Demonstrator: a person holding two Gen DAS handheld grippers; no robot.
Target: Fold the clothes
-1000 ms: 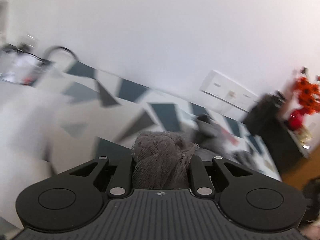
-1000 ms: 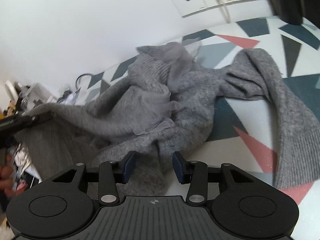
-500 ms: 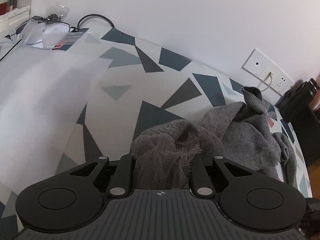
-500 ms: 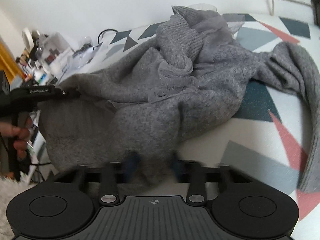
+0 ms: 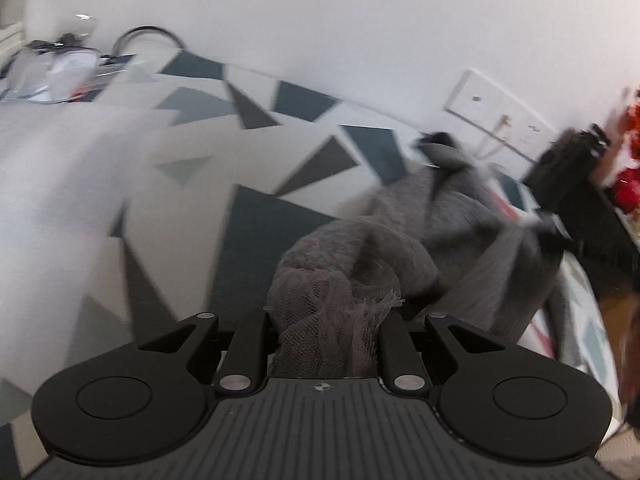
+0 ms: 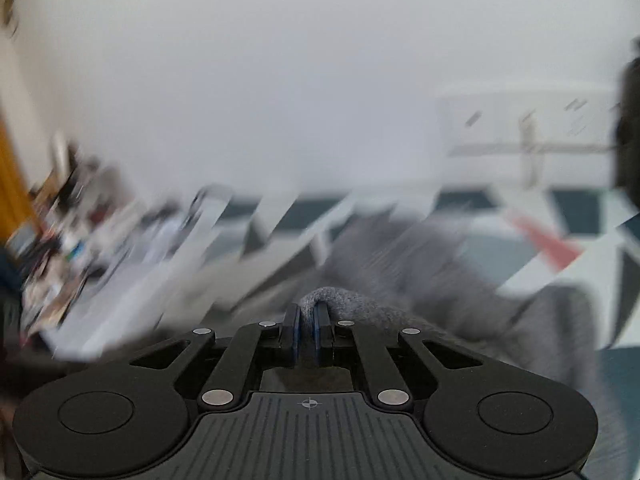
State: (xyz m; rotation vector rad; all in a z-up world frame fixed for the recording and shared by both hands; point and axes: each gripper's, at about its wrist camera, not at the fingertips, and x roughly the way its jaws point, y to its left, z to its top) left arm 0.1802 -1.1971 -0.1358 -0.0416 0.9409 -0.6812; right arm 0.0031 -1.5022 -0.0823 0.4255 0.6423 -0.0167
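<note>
Sweater (image 6: 420,280) pinched between both tools

The left wrist view looks forward and down from close behind its black two-finger gripper (image 5: 326,316), across the white tabletop with dark triangles (image 5: 192,184). The right wrist view, blurred, faces likewise. Both share the grey knitted garment (image 5: 460,216) (image 6: 400,264) and the white wall (image 5: 320,20) (image 6: 280,80).

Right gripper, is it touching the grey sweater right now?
Touching. The right wrist view shows the right gripper with its blue-padded fingers pinched shut on a fold of the grey knit sweater.
</note>
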